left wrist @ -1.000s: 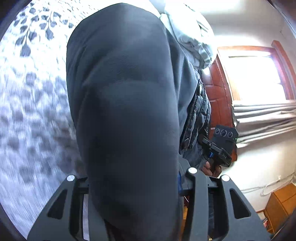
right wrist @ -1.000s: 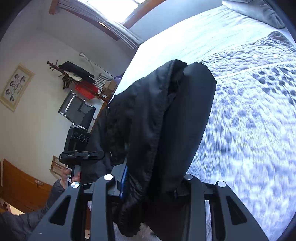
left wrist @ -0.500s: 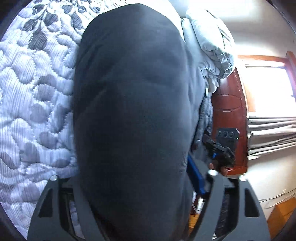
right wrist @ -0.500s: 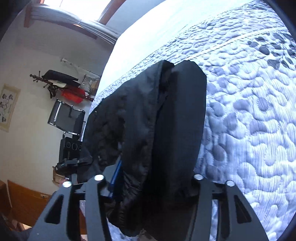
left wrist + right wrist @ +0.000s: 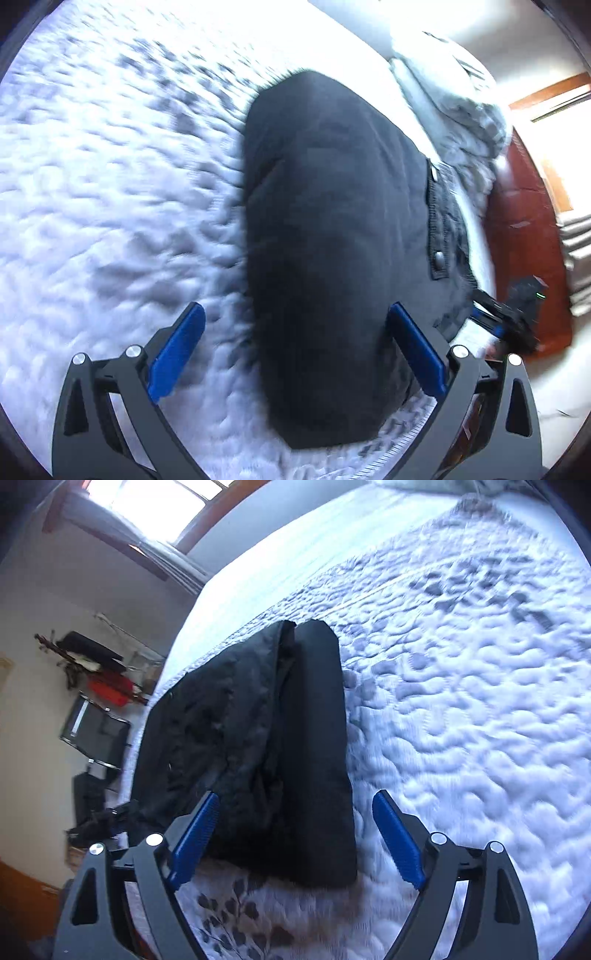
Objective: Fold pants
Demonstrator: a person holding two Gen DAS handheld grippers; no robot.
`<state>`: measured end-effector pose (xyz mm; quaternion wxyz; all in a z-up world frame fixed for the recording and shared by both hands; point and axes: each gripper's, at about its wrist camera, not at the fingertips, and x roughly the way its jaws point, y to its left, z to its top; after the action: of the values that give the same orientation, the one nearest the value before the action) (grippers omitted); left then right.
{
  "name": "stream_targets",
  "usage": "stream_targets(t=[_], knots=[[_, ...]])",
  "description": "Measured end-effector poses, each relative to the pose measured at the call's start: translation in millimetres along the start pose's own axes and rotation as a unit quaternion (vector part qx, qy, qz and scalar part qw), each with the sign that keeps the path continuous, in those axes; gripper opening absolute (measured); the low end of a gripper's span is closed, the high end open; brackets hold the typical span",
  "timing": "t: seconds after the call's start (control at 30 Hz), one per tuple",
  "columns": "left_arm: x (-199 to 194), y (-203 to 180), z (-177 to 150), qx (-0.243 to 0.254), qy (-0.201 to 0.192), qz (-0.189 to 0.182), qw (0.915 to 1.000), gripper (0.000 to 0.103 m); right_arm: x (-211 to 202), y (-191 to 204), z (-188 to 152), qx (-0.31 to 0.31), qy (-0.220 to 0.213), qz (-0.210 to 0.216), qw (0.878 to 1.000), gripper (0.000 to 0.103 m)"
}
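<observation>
The dark pants lie folded on the white quilted bed; in the right wrist view they rest as a thick layered stack near the bed's edge. My left gripper is open, blue pads spread either side of the pants' near end, holding nothing. My right gripper is open too, its pads apart over the near end of the stack. The right gripper also shows at the right of the left wrist view.
A grey pillow or duvet lies at the head of the bed. A wooden headboard and window are beyond. A chair and a coat rack stand beside the bed.
Both grippers opened and let go of the pants, which now lie folded on the bed. Both grippers have pulled back a little.
</observation>
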<state>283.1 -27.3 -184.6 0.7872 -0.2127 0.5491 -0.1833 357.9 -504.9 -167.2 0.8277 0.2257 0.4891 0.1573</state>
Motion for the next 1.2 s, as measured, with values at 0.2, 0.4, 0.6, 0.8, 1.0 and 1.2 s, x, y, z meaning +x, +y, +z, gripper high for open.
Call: stream_targets(t=[0.2,0.4,0.6,0.8,1.0,1.2], knots=[[-38,-40,-29,0.052,-0.025,0.109,0.9924,0.100,-33,41,-35,-0.041,-0.025,-0.115,0.992,0.086],[-66,-80,-58,0.077,-0.054,0.139,0.9858,0.100,-61,84,-61,-0.055,-0.047,-0.165,0.984,0.086],[-101,-112,-83,0.095,-0.096,0.167,0.9767,0.100,-81,118,-85,-0.069,-0.057,-0.175,0.980,0.088],[-128,-134,-101,0.119,-0.116,0.181,0.9692,0.100,-104,143,-98,-0.088,-0.071,-0.207,0.972,0.088],[-149,-155,-112,0.137,-0.141,0.224,0.9545,0.100,-131,163,-107,-0.099,-0.092,-0.221,0.966,0.088],[-170,-170,-123,0.147,-0.166,0.217,0.9506,0.100,-151,180,-112,-0.111,-0.114,-0.231,0.960,0.088]])
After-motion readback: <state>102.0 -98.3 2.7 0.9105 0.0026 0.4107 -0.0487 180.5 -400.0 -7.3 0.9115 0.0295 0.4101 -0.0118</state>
